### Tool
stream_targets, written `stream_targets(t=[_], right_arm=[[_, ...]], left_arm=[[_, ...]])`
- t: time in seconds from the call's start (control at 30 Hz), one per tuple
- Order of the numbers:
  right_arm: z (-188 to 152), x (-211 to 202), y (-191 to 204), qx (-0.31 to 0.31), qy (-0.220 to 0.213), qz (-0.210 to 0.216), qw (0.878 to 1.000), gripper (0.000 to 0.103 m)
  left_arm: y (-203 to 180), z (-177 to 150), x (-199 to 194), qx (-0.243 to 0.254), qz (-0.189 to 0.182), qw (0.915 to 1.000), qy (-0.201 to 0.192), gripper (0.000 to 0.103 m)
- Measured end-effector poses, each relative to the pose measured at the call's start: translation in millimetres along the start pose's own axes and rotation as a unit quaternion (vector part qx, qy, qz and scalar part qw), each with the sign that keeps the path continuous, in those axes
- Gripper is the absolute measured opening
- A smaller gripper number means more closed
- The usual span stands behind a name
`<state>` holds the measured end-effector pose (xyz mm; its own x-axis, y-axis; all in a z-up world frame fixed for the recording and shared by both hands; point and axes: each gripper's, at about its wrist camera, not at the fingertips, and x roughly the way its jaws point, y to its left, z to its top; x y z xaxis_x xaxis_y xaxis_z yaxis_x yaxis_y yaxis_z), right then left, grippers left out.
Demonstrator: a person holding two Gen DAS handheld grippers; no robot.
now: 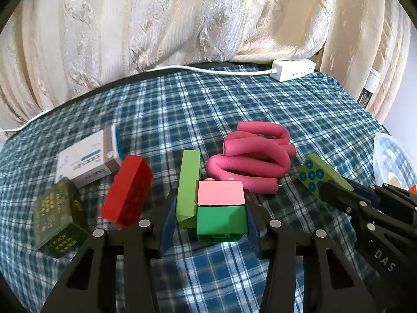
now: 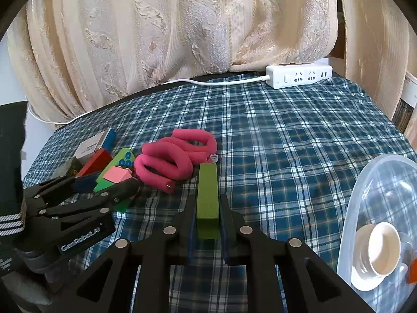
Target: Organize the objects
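Now mid-pickup: my left gripper (image 1: pixel 211 224) jaws pinched pink-and-green block (image 1: pixel 221 214); right gripper (image 2: pixel 207 214) jaws clamped green block (image 2: pixel 207 198). Next, probably carry both to clear tub (image 2: pixel 349 224).

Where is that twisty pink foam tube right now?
The pink foam tube lies coiled mid-table on the plaid cloth, just behind the pink-and-green block, with the dotted green block on its right.
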<state>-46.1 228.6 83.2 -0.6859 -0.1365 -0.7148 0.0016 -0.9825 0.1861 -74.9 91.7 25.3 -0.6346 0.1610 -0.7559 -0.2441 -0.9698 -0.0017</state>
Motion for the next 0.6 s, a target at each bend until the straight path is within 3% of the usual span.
stream_targets(t=[0.6], right_arm=[[2.0, -1.1, -9.4, 0.012, -0.010, -0.007, 1.000, 0.016]], left_arm=[[-11.0, -9.0, -52.5, -0.008, -0.012, 0.9989, -0.045, 0.048]])
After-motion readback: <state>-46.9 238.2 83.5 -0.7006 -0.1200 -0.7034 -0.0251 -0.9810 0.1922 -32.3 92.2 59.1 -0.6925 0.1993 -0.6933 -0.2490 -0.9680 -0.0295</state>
